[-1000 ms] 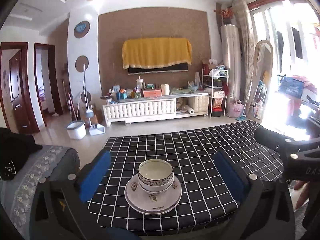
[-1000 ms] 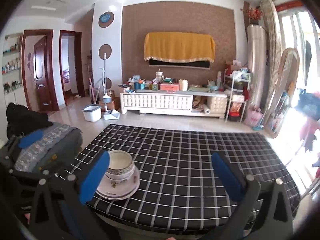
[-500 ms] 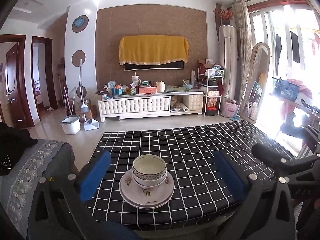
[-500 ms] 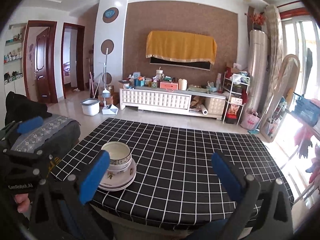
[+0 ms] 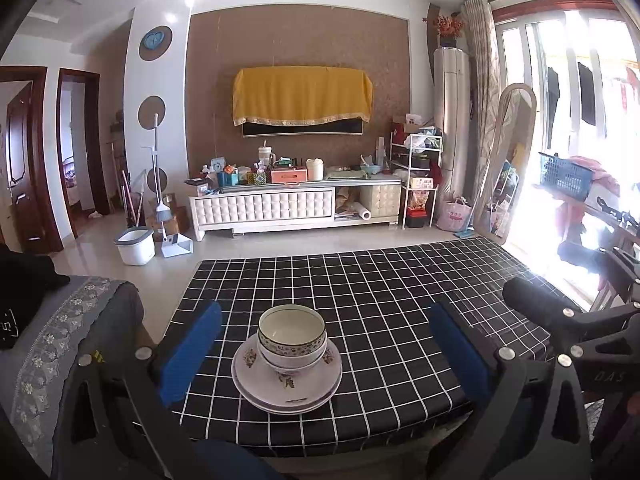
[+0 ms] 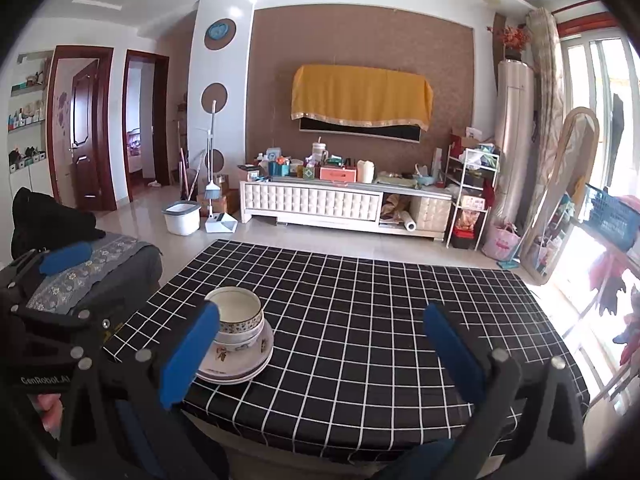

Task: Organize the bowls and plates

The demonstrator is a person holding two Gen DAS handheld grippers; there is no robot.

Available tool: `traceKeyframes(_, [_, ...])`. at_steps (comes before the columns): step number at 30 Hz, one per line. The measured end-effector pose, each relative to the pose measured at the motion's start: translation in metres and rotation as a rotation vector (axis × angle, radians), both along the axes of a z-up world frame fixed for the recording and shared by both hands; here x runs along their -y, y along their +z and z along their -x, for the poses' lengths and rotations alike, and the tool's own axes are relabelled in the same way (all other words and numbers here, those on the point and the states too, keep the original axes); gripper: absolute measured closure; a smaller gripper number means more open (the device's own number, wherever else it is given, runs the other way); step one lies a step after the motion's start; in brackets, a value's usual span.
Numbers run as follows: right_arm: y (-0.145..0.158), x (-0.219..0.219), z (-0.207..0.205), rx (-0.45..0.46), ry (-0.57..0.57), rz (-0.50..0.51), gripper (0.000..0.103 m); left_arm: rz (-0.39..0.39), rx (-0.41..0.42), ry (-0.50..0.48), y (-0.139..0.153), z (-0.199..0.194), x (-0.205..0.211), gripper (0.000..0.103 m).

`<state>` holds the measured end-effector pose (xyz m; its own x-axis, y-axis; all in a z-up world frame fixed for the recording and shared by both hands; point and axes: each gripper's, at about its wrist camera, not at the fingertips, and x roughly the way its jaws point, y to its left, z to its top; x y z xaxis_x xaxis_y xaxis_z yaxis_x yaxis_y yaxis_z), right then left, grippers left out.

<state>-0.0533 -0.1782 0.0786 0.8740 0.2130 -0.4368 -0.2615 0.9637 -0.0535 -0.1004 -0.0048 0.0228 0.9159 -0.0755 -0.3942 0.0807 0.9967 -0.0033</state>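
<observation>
With everything already nested, looks like the tail of the job: two bowls (image 5: pixel 291 336) stacked inside one another on two stacked plates (image 5: pixel 287 382), near the counter's (image 5: pixel 400 300) near-left edge. Left gripper (image 5: pixel 326 354) spread wide, holding nothing, framing the stack without touching. Right gripper (image 6: pixel 320 354) equally wide and empty, pointed at bare checked cloth, stack just behind its left pad. Probably only a check of the stack's alignment left, then pulling both clear without clipping the rims.
</observation>
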Motion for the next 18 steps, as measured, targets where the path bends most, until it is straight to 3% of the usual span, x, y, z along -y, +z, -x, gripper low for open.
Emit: traceKeyframes(18, [0.0017,0.0025,-0.0013,-0.004,0.012,-0.011,0.000,0.004,-0.020,-0.011,0.0003,-0.0016,0.0018,0.001])
